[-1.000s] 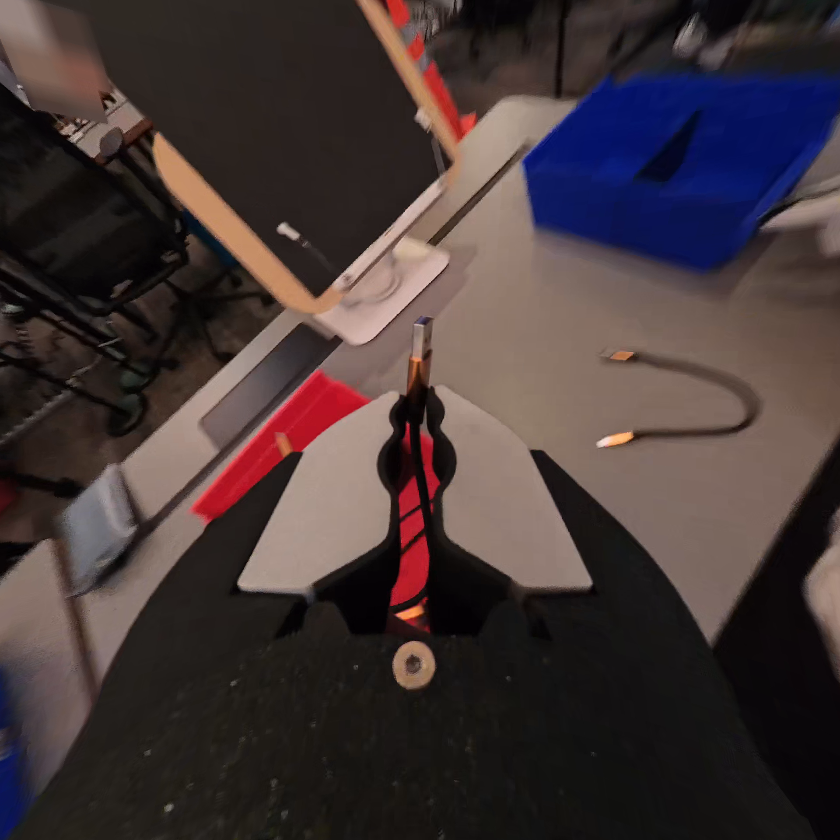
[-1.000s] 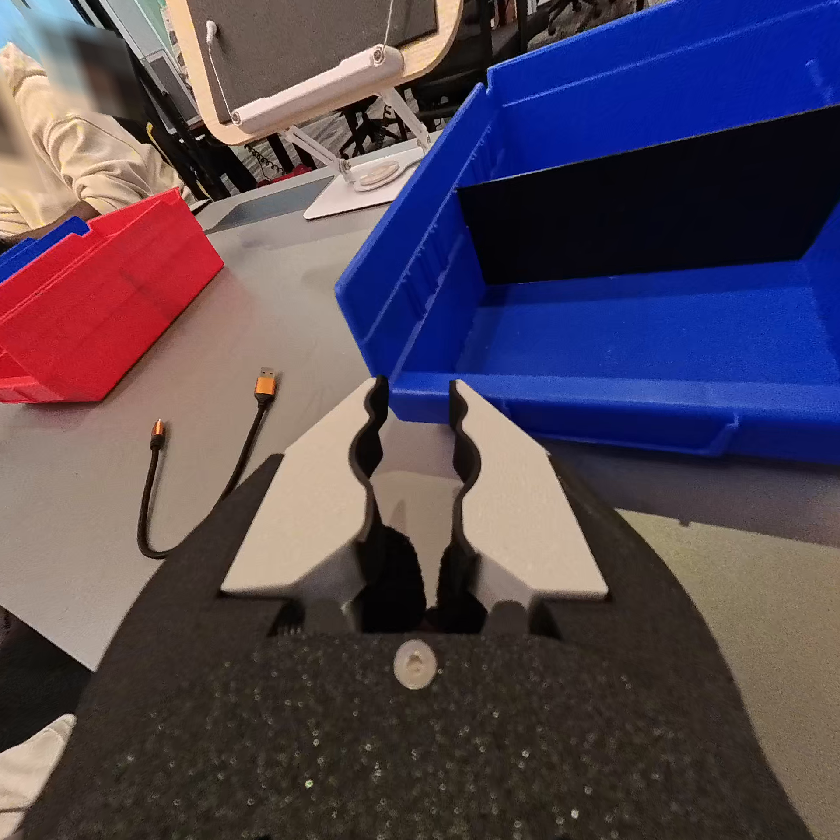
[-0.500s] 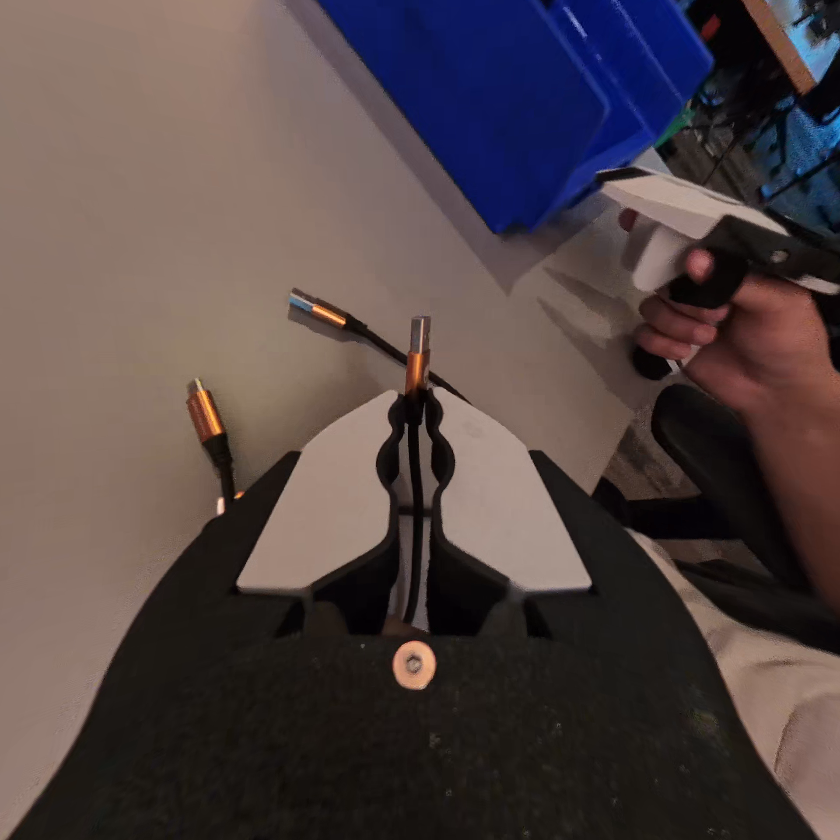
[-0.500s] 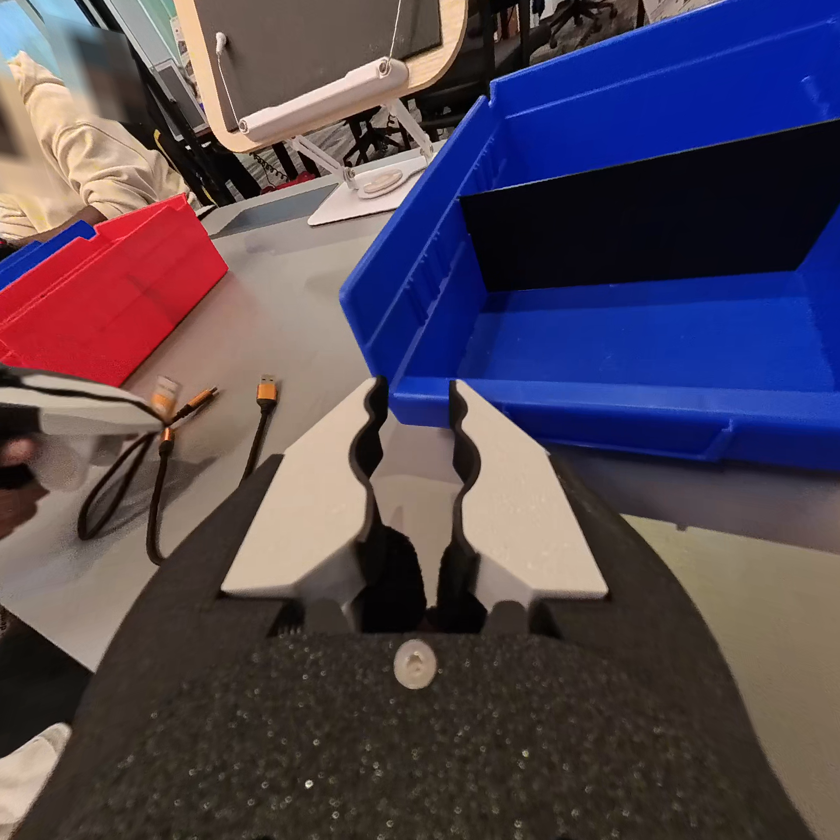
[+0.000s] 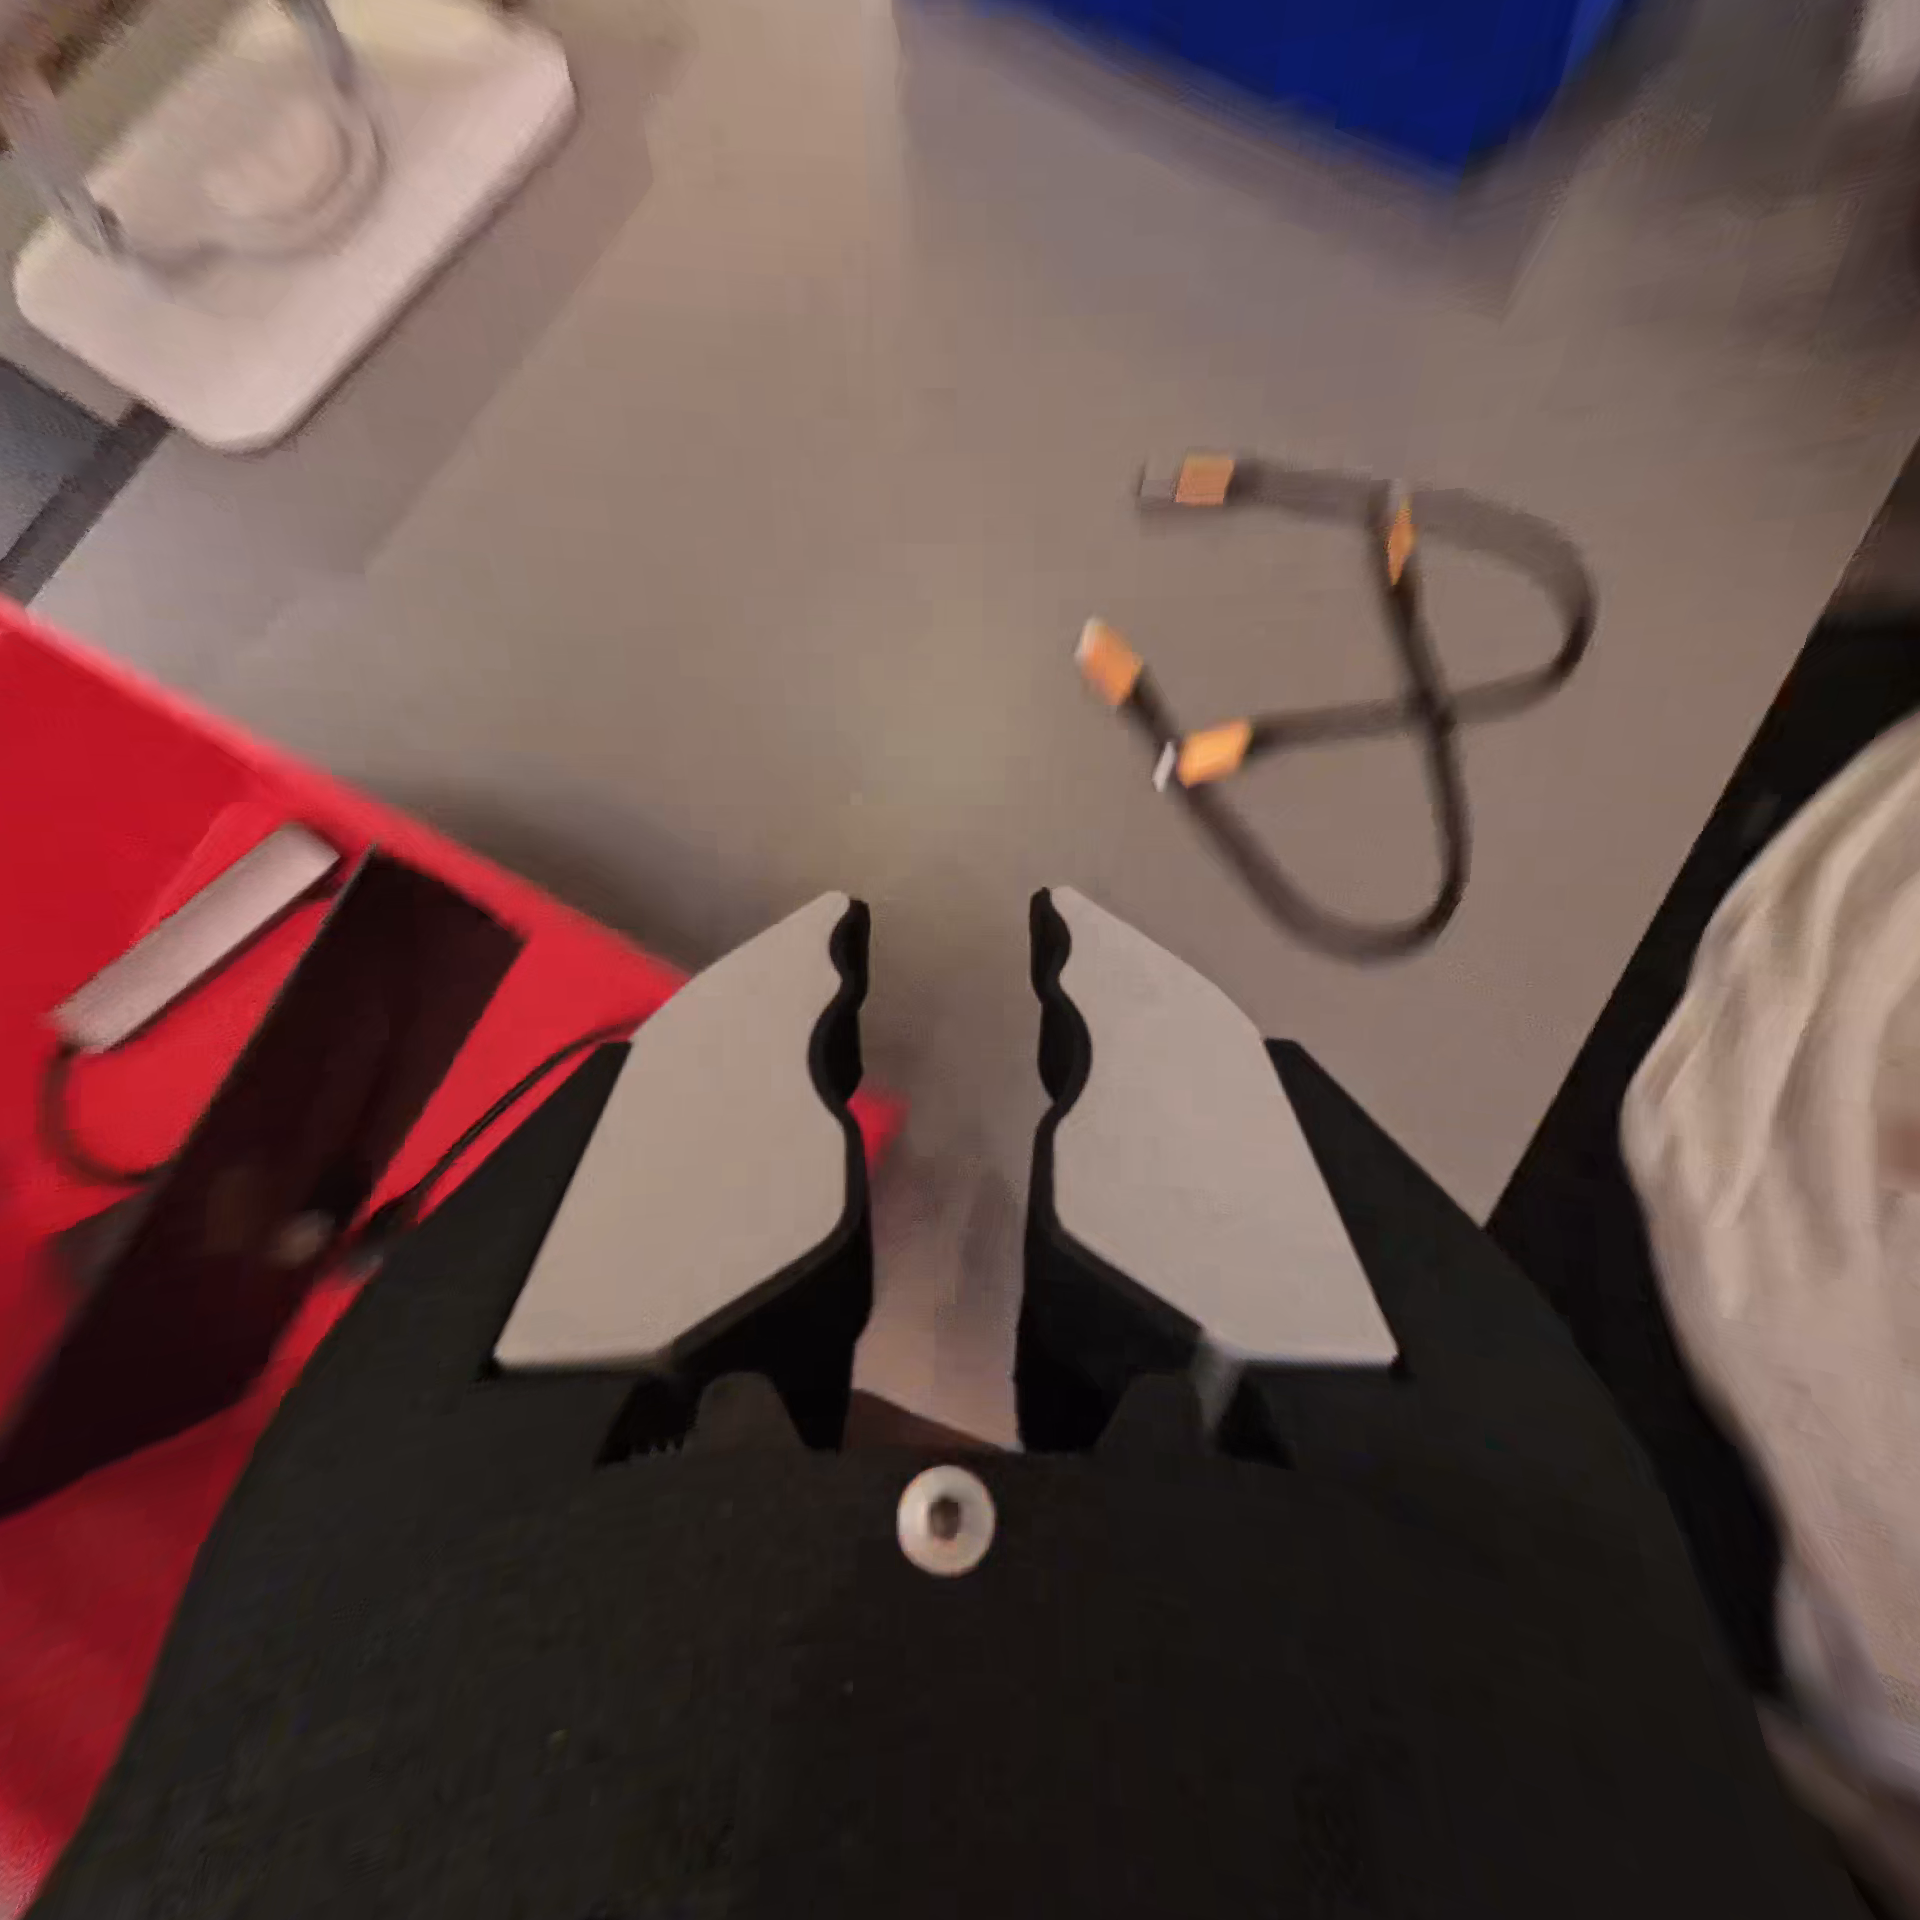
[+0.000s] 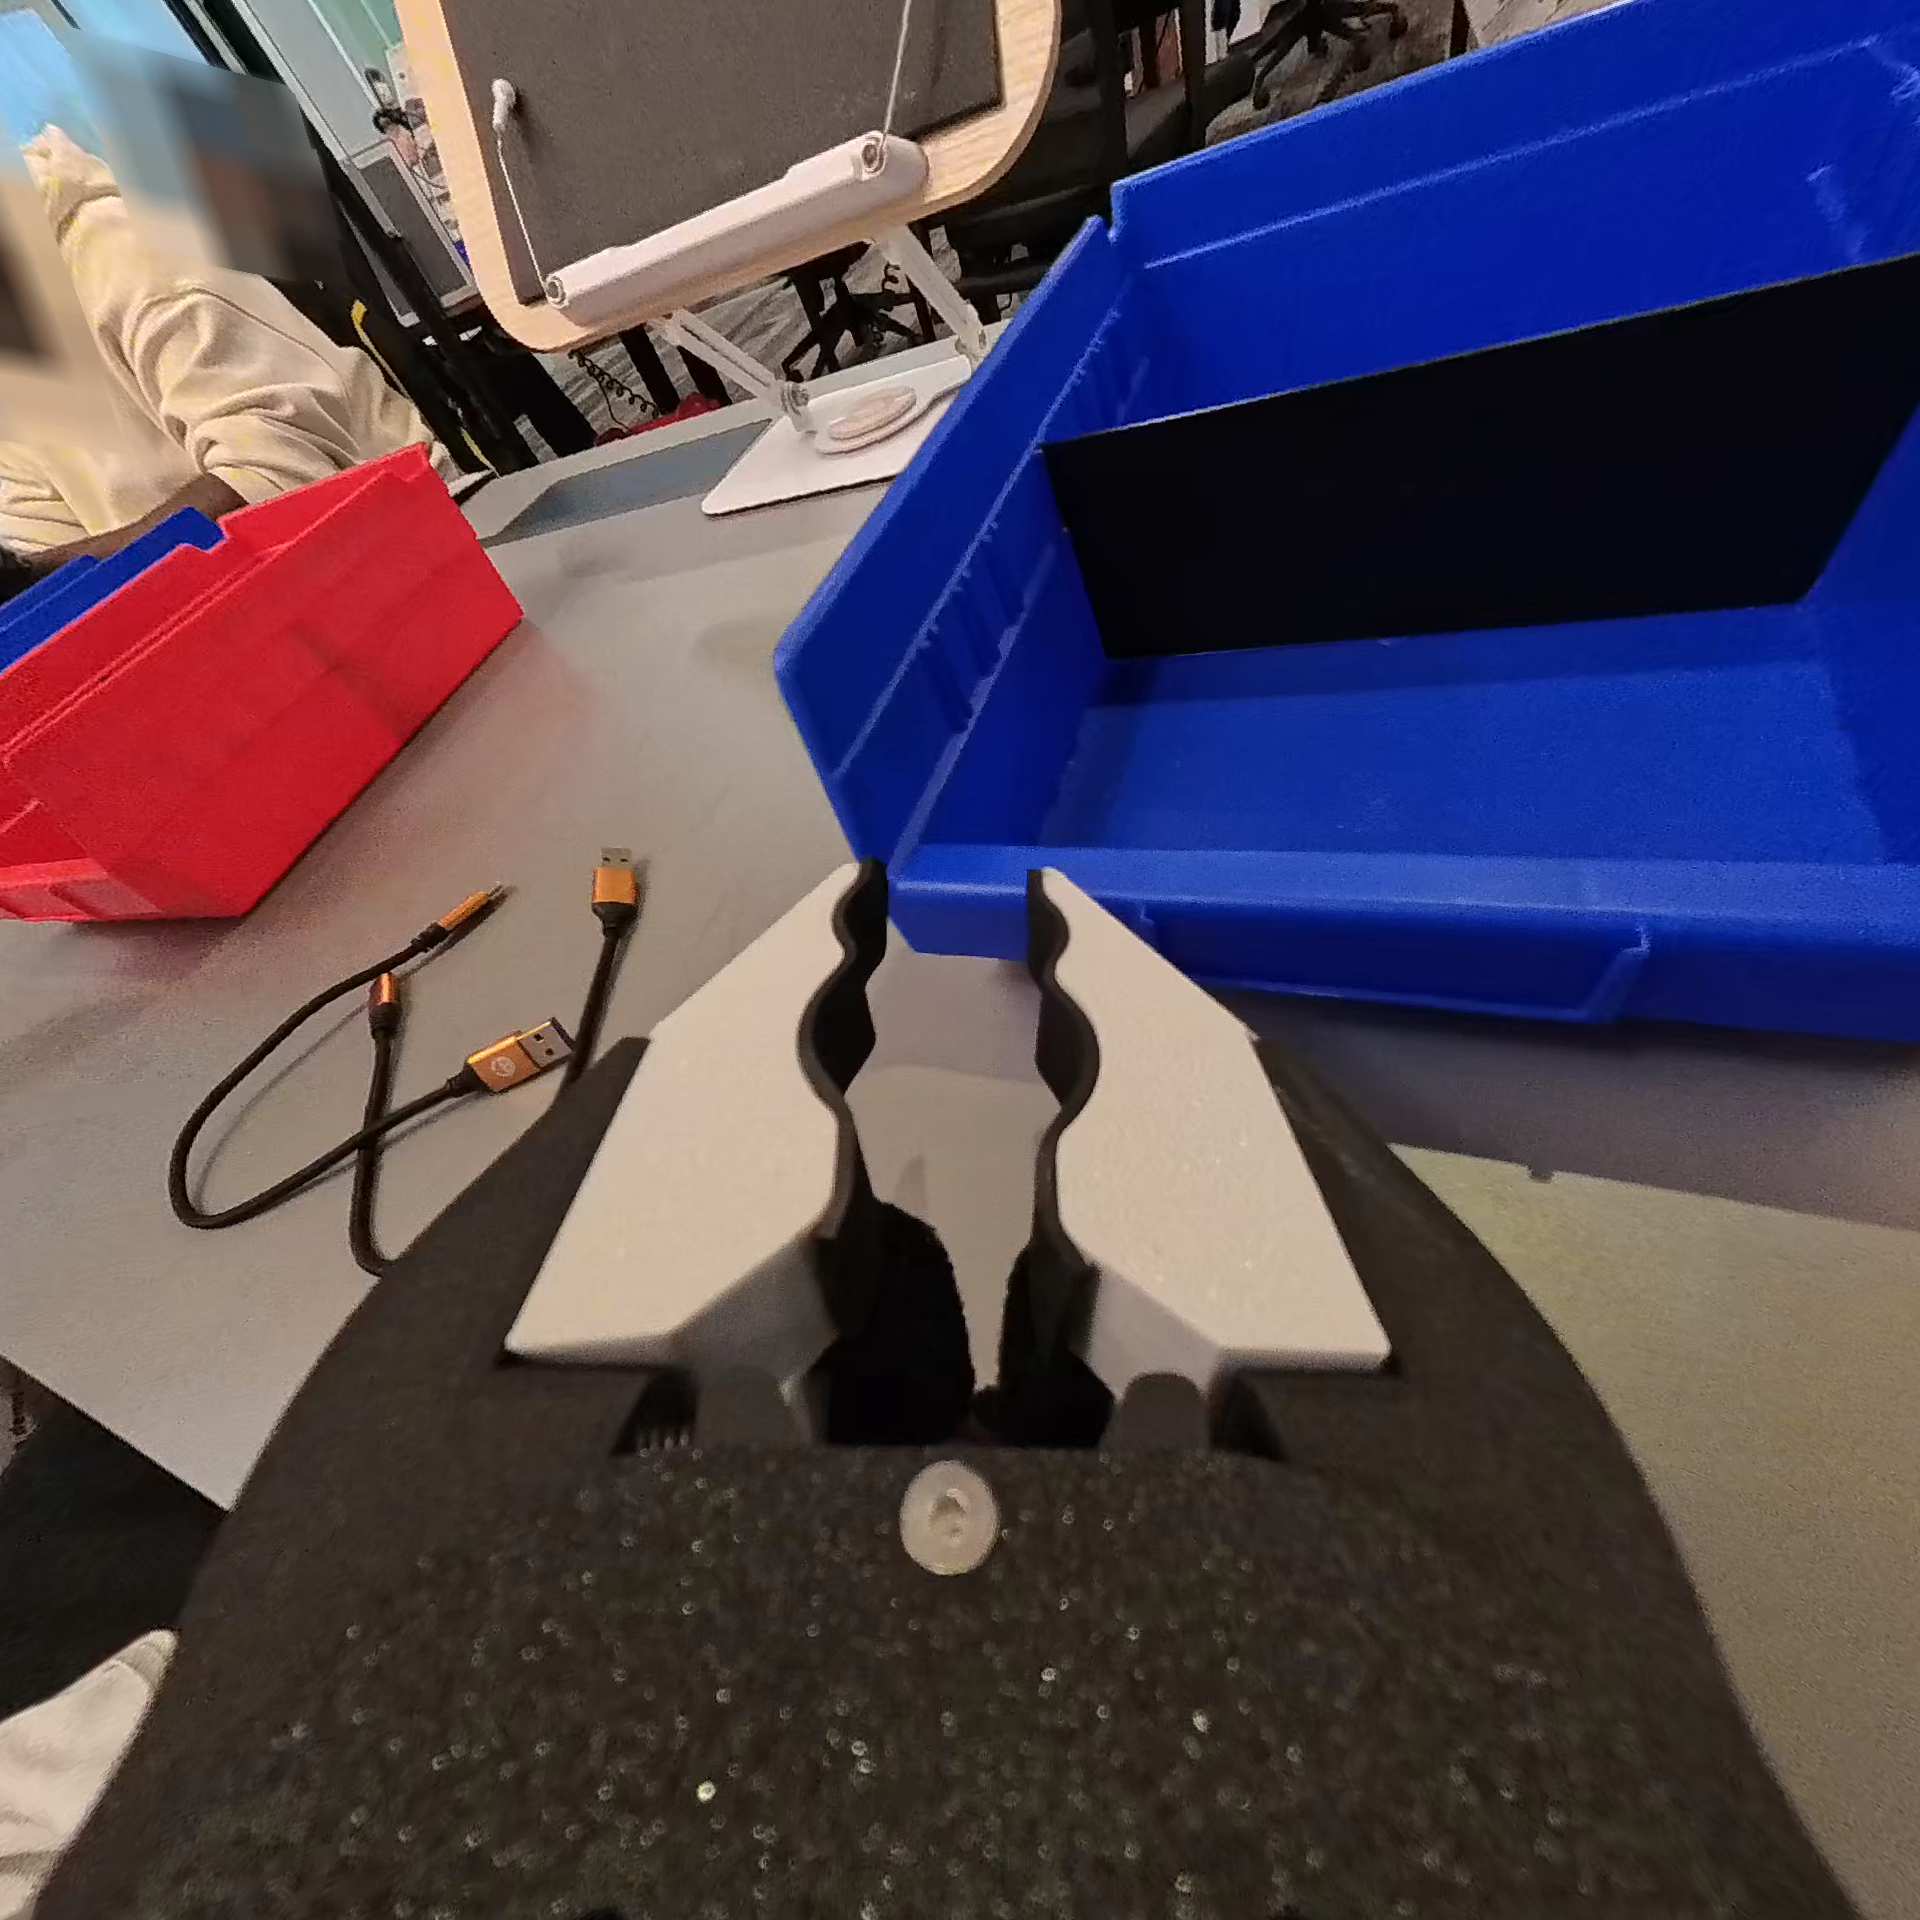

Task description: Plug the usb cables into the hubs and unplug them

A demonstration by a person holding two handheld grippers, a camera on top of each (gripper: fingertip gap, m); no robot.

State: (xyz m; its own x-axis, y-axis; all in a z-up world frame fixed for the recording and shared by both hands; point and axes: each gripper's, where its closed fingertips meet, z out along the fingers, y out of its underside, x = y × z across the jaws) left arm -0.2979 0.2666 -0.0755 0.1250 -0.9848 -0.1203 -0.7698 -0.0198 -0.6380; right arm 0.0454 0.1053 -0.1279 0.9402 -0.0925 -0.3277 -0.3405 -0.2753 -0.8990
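Two short black cables with orange plugs (image 6: 374,1081) lie crossed on the grey table (image 6: 644,707); they also show in the left wrist view (image 5: 1434,717). My left gripper (image 5: 945,914) is open and empty above the table, beside the red bin (image 5: 135,790), with the cables ahead to its right. My right gripper (image 6: 956,894) is open and empty, just in front of the blue bin's (image 6: 1455,769) near wall, with the cables to its left.
The red bin (image 6: 239,717) holds a black divider (image 5: 260,1122) and a thin black cable (image 5: 73,1132). A white stand base (image 5: 281,208) carries a wood-framed board (image 6: 727,135) at the table's back. A person in a cream sleeve (image 6: 208,364) sits at far left. The table edge (image 5: 1704,852) runs right. Across from one pair of fingers to the other is roughly 40 cm.
My left gripper has let go of the cable it held, opened, and swung back toward the red bin. A second cable now lies across the first. The right gripper has stayed put.
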